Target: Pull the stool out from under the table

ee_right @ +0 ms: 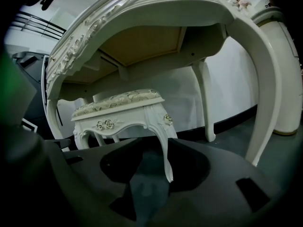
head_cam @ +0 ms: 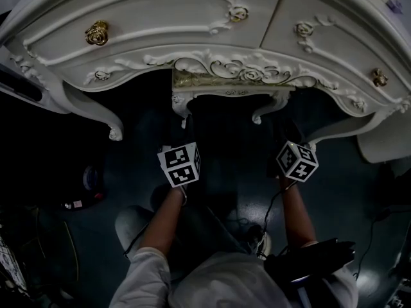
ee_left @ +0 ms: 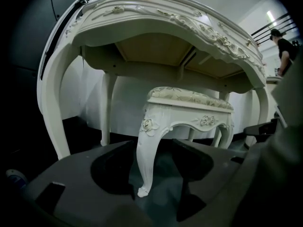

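White carved stool [head_cam: 226, 83] tucked under an ornate white desk [head_cam: 160, 24], with only its front edge and two front legs showing past the desk's front rail, so the pull-out looks not yet done. The left gripper [ee_left: 154, 161] has its jaws released and spread, and one curved front leg [ee_left: 145, 161] of the stool stands between them, nearer the left jaw, with a clear gap on the other side and no pad visibly pressing. The right gripper [ee_right: 157, 168] is likewise unclenched. The stool's other front leg [ee_right: 164, 152] stands in the gap between its jaws, a little toward the right jaw, and is not gripped. Both grippers sit low, near the feet of the legs, just in front of the desk. Likely risks: the legs taper and curve, so jaws closing this low may slide off. A pull taken near the floor [head_cam: 237, 172] could rock the stool instead of sliding it. If one side is pulled harder than the other, the stool would twist and might knock against a desk leg. The padded seat sits below the desk's underside with room to spare, so catching there seems unlikely.
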A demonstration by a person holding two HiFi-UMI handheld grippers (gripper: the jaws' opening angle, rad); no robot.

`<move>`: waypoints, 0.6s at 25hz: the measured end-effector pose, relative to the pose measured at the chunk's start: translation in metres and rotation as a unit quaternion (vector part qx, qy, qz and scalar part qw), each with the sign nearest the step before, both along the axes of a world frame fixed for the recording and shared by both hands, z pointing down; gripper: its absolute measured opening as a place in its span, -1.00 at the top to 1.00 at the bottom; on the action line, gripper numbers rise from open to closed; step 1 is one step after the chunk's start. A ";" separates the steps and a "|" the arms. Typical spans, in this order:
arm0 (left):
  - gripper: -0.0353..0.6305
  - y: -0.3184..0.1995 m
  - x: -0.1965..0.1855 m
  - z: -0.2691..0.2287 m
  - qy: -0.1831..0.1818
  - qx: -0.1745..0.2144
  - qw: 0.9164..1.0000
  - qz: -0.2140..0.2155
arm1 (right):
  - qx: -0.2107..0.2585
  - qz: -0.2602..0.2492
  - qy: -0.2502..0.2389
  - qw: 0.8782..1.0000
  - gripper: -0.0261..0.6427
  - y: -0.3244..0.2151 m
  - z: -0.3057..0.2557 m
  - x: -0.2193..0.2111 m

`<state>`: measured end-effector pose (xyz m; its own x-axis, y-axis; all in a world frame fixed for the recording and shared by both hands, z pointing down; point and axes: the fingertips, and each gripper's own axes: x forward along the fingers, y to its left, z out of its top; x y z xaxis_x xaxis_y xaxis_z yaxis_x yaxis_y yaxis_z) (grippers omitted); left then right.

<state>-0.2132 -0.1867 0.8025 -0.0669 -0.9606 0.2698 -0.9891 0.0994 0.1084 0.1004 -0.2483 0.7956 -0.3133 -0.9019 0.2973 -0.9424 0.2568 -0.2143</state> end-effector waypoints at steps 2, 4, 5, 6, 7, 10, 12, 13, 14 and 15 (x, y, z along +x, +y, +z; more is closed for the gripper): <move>0.14 -0.010 -0.004 0.005 -0.007 -0.010 1.000 0.004 | 0.000 0.000 -0.002 1.000 0.50 0.001 0.000 0.000; 0.11 -0.020 -0.008 0.012 -0.008 -0.025 1.000 0.010 | -0.002 -0.002 0.000 1.000 0.50 0.004 0.001 -0.001; 0.11 -0.024 -0.009 0.015 -0.006 -0.031 0.999 0.014 | -0.004 -0.004 0.003 1.000 0.50 0.005 0.002 -0.001; 0.11 -0.029 -0.010 0.017 -0.005 -0.036 0.999 0.017 | -0.006 -0.007 0.005 1.000 0.50 0.006 0.004 -0.002; 0.11 -0.033 -0.011 0.019 -0.007 -0.040 0.999 0.020 | -0.008 -0.009 0.007 1.000 0.50 0.007 0.005 -0.003; 0.11 -0.045 -0.014 0.026 -0.033 -0.050 0.998 0.026 | -0.010 -0.013 0.012 1.000 0.47 0.008 0.007 -0.003; 0.11 -0.052 -0.015 0.030 -0.045 -0.051 0.997 0.027 | -0.009 -0.014 0.014 1.000 0.46 0.008 0.007 -0.002; 0.11 -0.054 -0.015 0.030 -0.047 -0.052 0.997 0.028 | -0.011 -0.014 0.017 1.000 0.45 0.007 0.008 -0.001; 0.11 -0.056 -0.015 0.030 -0.045 -0.053 0.997 0.029 | -0.013 -0.014 0.020 1.000 0.45 0.006 0.009 -0.001; 0.11 -0.058 -0.015 0.030 -0.040 -0.054 0.997 0.030 | -0.014 -0.013 0.022 1.000 0.44 0.005 0.010 -0.002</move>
<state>-0.2286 -0.2443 0.8322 -0.0353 -0.9294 0.3673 -0.9987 0.0459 0.0202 0.0984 -0.2435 0.8052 -0.3233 -0.8845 0.3363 -0.9439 0.2764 -0.1804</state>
